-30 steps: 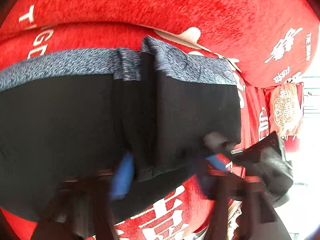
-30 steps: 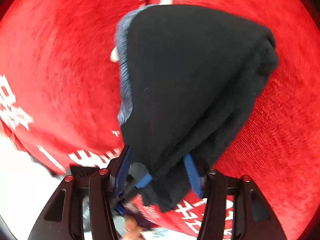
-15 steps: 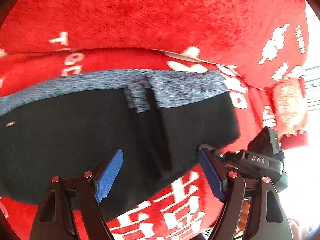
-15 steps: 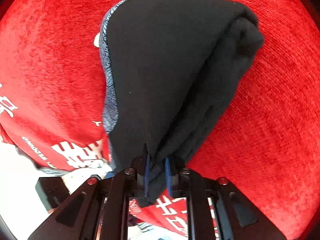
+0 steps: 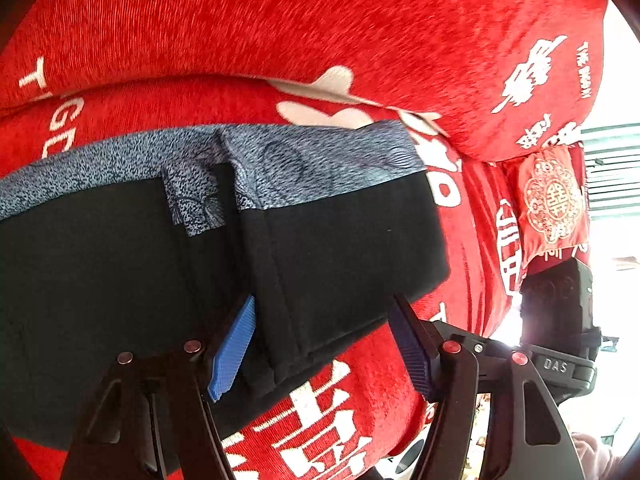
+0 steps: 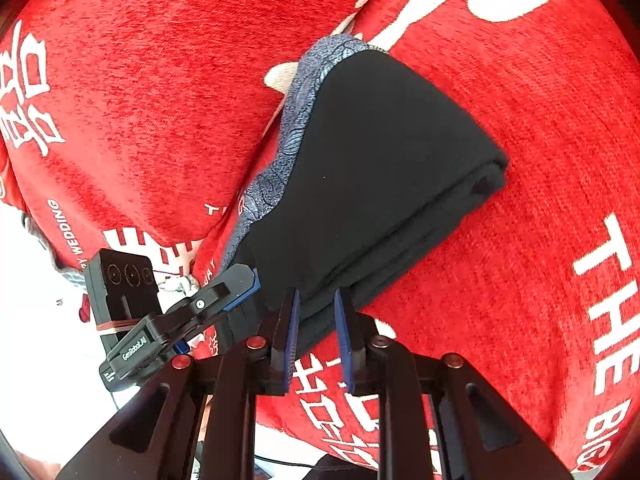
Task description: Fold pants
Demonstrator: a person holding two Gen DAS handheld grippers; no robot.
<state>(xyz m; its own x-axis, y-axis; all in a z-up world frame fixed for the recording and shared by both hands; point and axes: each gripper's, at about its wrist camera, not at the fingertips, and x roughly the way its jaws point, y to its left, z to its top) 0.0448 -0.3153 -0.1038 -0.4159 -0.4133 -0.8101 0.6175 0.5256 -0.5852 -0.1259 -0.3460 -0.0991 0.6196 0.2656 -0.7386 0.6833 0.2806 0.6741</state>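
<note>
Your left gripper point(image 5: 324, 344) has just reopened, then narrowed slightly, pads apart astride the pants point(image 5: 160, 280) hem at lower centre. Your right gripper point(image 6: 316, 336) stays clamped on the bundle's corner, which runs toward the upper right.

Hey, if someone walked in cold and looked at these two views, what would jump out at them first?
The bright red cover with white lettering fills both views. On it lie the folded black pants with a blue-grey patterned waistband along their far edge. The right gripper pinches the near edge of the bundle, while the left gripper sits with jaws apart astride the near fold.
</note>
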